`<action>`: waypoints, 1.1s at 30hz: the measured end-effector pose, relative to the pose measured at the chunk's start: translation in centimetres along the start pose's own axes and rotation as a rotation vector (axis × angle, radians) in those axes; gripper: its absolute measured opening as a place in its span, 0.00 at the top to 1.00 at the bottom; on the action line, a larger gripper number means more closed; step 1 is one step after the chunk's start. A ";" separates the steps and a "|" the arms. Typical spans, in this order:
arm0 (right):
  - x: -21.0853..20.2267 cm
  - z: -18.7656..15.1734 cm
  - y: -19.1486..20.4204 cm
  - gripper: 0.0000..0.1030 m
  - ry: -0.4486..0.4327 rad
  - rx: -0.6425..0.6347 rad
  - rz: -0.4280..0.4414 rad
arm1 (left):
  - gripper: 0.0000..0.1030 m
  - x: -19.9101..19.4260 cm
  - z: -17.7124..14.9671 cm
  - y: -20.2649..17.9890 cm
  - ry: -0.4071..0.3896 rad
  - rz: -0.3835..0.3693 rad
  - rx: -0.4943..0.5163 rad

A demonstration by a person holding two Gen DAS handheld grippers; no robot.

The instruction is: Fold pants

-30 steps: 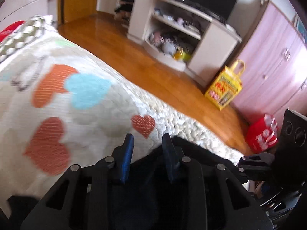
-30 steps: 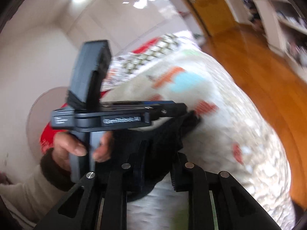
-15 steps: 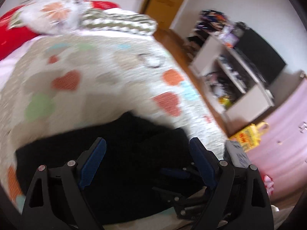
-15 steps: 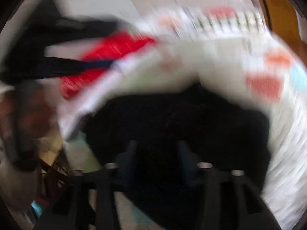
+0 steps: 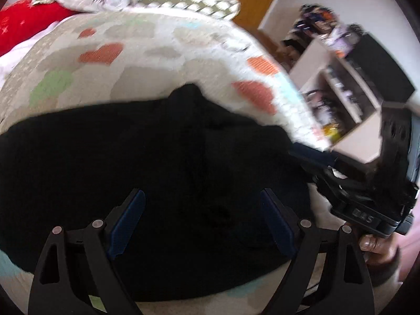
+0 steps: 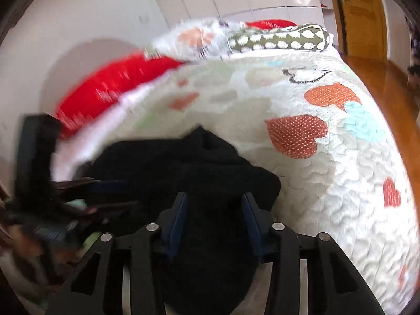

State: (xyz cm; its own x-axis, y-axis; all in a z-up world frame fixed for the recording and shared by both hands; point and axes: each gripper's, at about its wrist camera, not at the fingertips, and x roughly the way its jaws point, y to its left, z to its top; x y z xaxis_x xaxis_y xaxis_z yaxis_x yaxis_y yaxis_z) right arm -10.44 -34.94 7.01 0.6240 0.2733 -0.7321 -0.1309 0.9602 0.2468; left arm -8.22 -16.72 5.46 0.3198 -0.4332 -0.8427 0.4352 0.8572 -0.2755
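Note:
The black pants (image 5: 162, 162) lie bunched on the heart-print quilt (image 5: 157, 52) near the bed's front edge. My left gripper (image 5: 203, 197) is wide open just above them, with nothing between its blue pads. My right gripper (image 6: 214, 202) has its jaws partly closed with black pants cloth (image 6: 210, 173) between them. In the left wrist view the right gripper (image 5: 309, 155) shows at the pants' right edge. In the right wrist view the left gripper (image 6: 105, 191) shows blurred at the pants' left side.
Pillows lie at the head of the bed: red (image 6: 110, 84), floral (image 6: 194, 36) and dotted olive (image 6: 278, 39). A white TV shelf unit (image 5: 349, 97) and wooden floor (image 6: 388, 84) lie right of the bed. A wooden door (image 6: 362, 13) is at the back.
My left gripper opened and let go of the pants, which dropped onto the quilt. Both cameras swung toward the head of the bed. The right gripper kept its hold on the cloth.

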 end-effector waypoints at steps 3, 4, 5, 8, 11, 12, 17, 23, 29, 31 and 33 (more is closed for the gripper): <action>2.8 -0.5 0.9 0.62 0.040 -0.051 -0.077 | 0.14 0.6 -1.0 1.2 -0.010 0.042 -0.045; 3.2 -0.9 0.8 0.62 0.035 -0.062 -0.089 | 0.14 0.3 -1.4 1.3 -0.027 0.045 -0.040; 3.6 -0.7 0.7 0.62 0.015 -0.073 -0.093 | 0.14 0.1 -1.8 1.3 -0.034 0.055 -0.032; 2.0 -1.4 0.2 0.59 0.020 -0.054 -0.070 | 0.14 -0.5 -2.6 1.3 -0.039 0.074 -0.016; -1.0 -1.8 0.4 0.59 0.009 -0.048 -0.072 | 0.14 -1.5 -2.6 1.7 -0.041 0.073 -0.028; -2.1 -2.1 0.8 0.58 0.006 -0.063 -0.059 | 0.14 -2.0 -2.5 1.9 -0.049 0.069 -0.037; -3.8 -5.0 2.9 0.52 0.037 -0.122 -0.022 | 0.14 -1.9 -2.2 2.0 -0.068 0.090 -0.031; -3.5 -8.1 4.0 0.51 0.111 -0.180 -0.031 | 0.14 -2.1 -3.0 2.2 -0.056 0.077 -0.039; -4.6 -3.6 3.1 0.44 -0.002 -0.142 -0.051 | 0.14 -3.3 -2.0 1.4 -0.112 0.079 -0.032; -3.7 -2.3 2.7 0.44 -0.020 -0.124 -0.076 | 0.14 -2.7 -1.9 1.1 -0.106 0.088 -0.027; -1.7 -1.3 2.3 0.45 -0.008 -0.110 -0.091 | 0.14 -1.9 -2.1 0.8 -0.092 0.091 -0.025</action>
State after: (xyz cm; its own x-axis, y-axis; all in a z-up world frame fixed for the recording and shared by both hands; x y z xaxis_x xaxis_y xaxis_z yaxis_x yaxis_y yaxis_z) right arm -12.85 -33.17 7.98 0.6434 0.1843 -0.7430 -0.1566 0.9817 0.1080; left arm -10.21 -14.58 5.90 0.4339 -0.3758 -0.8189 0.3796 0.9005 -0.2122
